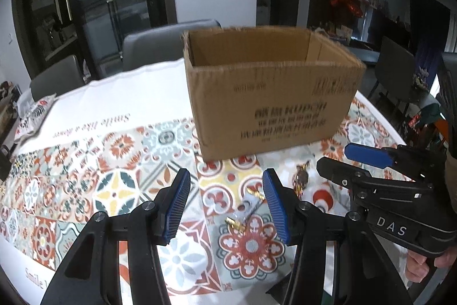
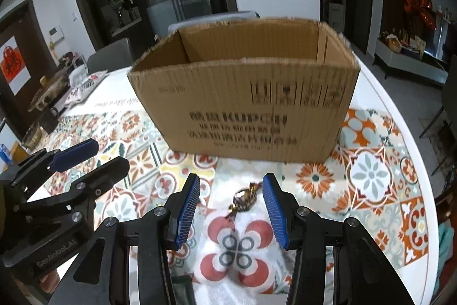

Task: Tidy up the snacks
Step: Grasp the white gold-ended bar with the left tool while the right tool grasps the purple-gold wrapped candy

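Note:
An open cardboard box [image 1: 268,93] stands on the patterned tablecloth; it also shows in the right wrist view [image 2: 251,102]. A brown and gold wrapped candy [image 2: 244,197] lies between my right gripper's [image 2: 230,207] open fingers, and shows in the left wrist view [image 1: 301,179]. A clear candy with gold twisted ends [image 1: 245,209] lies between my left gripper's [image 1: 227,206] open fingers. Both grippers are empty and sit just above the table. The right gripper shows in the left wrist view [image 1: 340,162], the left gripper in the right wrist view [image 2: 105,156].
Grey chairs [image 1: 160,42] stand behind the table. A patterned cushion [image 1: 34,113] and dark items lie at the table's left edge. The round table's white rim [image 2: 405,116] curves at the right. A sideboard with items [image 2: 408,47] is far right.

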`<state>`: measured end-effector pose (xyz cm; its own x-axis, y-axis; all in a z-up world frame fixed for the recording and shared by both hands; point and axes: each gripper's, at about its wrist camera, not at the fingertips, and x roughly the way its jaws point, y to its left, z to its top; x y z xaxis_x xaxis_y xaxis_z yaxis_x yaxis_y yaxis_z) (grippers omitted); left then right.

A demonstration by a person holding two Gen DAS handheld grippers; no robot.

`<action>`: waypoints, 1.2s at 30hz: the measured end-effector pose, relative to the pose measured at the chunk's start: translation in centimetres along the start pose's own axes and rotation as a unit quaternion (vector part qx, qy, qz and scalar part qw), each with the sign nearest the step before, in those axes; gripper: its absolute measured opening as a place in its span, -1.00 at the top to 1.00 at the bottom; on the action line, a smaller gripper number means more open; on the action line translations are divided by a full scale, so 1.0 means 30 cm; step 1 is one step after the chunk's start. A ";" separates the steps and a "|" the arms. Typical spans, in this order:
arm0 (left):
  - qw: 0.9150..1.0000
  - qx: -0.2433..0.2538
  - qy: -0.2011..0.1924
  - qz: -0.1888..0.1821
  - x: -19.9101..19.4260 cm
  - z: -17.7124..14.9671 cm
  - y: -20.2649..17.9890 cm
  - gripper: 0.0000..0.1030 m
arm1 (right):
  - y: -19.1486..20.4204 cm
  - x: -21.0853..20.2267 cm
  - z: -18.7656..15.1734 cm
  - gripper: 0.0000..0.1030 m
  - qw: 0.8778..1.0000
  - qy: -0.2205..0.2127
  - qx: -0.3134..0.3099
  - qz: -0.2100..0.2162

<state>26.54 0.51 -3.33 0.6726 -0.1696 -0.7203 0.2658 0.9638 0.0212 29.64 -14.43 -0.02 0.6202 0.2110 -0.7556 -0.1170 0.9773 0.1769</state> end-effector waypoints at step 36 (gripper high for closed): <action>0.993 -0.008 0.116 -0.025 0.316 -0.104 -0.040 0.04 | -0.031 0.260 -0.053 0.09 0.996 0.086 -0.005 0.001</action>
<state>30.43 -1.61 -12.34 0.4810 -0.1670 -0.8607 0.2820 0.9590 -0.0284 33.36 -13.65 -7.07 0.4787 0.2128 -0.8518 -0.1259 0.9768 0.1732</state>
